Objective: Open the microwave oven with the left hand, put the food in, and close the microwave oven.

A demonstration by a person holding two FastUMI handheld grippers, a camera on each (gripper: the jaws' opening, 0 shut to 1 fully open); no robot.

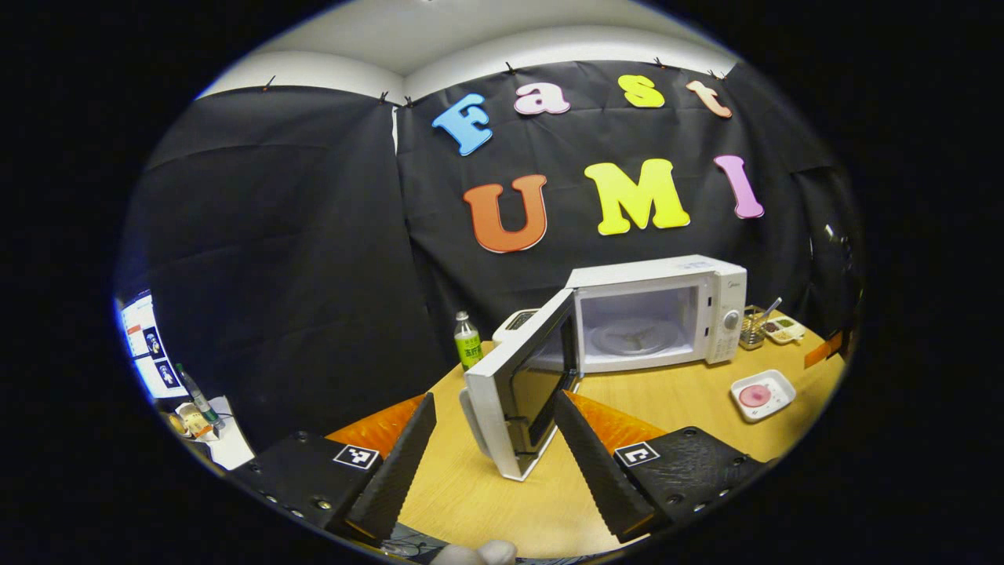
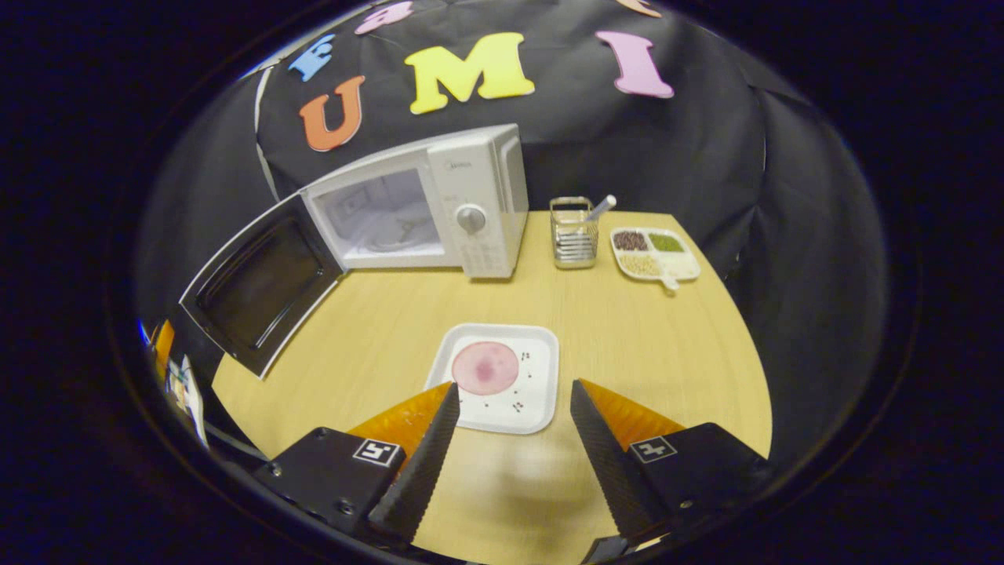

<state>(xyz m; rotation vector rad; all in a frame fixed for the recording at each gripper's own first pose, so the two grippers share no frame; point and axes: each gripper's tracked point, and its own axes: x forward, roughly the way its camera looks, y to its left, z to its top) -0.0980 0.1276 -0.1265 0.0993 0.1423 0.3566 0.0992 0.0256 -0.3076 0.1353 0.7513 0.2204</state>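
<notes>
Left gripper [image 1: 492, 455] fingers spread wide, gripping nothing, with the microwave door [image 1: 522, 384] swung open between them. Microwave [image 1: 655, 314] cavity bare. Right gripper [image 2: 514, 447] fingers also apart and unloaded, hovering just short of the white tray [image 2: 541, 392] holding the pink food [image 2: 485, 367]. Risks: shallow tray could skid on the smooth wooden counter [image 2: 643, 337] or tip in a one-edge grasp; open door may block the way in. Black cloth walls around.

In the right gripper view, the plate [image 2: 502, 377] lies before the microwave [image 2: 439, 208]; the door [image 2: 259, 286] stands open leftward; the rack [image 2: 573, 233] and, apparently, a divided tray [image 2: 655, 253] sit to the right.
</notes>
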